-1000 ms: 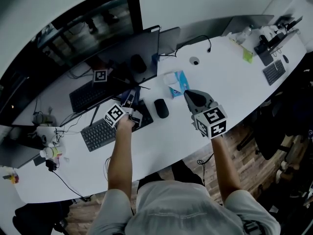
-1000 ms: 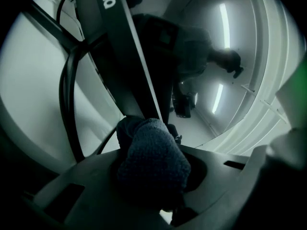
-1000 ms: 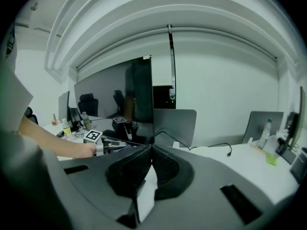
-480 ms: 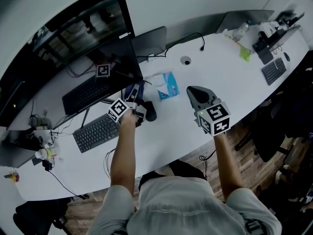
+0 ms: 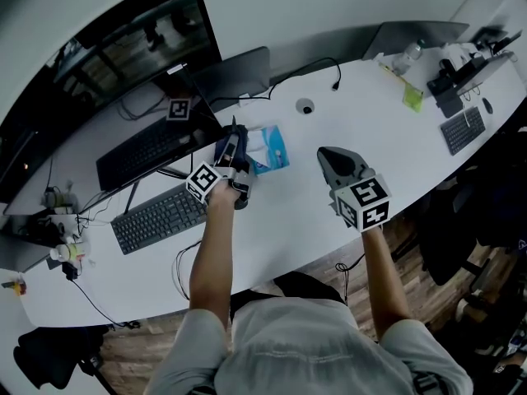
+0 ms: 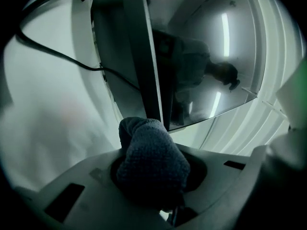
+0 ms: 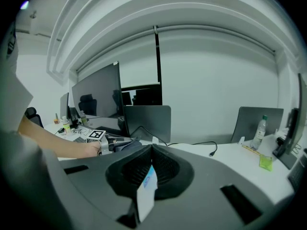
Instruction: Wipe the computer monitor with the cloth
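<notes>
The computer monitor (image 5: 123,56) is a big dark screen at the desk's back left; in the left gripper view its edge (image 6: 144,56) and glossy face (image 6: 211,56) fill the top. A dark blue cloth (image 6: 151,164) is bunched between the jaws of my left gripper (image 6: 153,176), which is shut on it. In the head view this gripper (image 5: 232,142) points at the monitor's lower right corner, close to it; whether cloth and screen touch is unclear. My right gripper (image 5: 329,156) hovers over bare desk to the right, shut on a small white and blue slip (image 7: 145,188).
A keyboard (image 5: 156,218) lies left of my left arm. A blue and white tissue pack (image 5: 268,148) sits just right of the left gripper. A grey monitor back (image 7: 147,121), a black cable (image 5: 317,66) and a water bottle (image 7: 259,128) stand farther back.
My left gripper has carried the cloth away from the keyboard and mouse, up towards the monitor's lower right corner. The right gripper has stayed where it was.
</notes>
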A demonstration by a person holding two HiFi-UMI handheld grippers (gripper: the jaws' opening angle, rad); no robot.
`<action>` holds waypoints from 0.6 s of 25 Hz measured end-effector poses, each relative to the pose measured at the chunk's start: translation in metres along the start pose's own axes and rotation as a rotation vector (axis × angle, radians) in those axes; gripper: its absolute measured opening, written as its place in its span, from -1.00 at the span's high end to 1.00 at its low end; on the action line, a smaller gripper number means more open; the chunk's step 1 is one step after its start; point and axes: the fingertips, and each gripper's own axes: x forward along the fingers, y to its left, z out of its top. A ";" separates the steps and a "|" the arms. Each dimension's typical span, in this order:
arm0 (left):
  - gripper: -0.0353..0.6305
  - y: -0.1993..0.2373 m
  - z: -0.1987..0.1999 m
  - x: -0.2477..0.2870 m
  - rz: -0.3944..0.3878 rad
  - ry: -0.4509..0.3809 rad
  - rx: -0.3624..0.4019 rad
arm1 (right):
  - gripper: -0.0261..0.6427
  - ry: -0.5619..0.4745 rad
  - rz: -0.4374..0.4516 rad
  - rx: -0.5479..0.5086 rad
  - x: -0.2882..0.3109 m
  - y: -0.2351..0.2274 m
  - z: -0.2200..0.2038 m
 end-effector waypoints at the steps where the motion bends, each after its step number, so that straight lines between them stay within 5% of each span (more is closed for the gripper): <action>1: 0.71 -0.002 0.000 0.002 -0.005 -0.029 -0.030 | 0.92 -0.001 -0.001 0.002 -0.001 -0.004 -0.001; 7: 0.71 -0.030 0.008 0.014 -0.042 -0.175 -0.121 | 0.92 -0.012 0.001 0.016 -0.010 -0.015 -0.004; 15: 0.71 -0.076 0.022 0.014 -0.079 -0.276 -0.043 | 0.92 -0.034 0.001 0.023 -0.021 -0.016 -0.004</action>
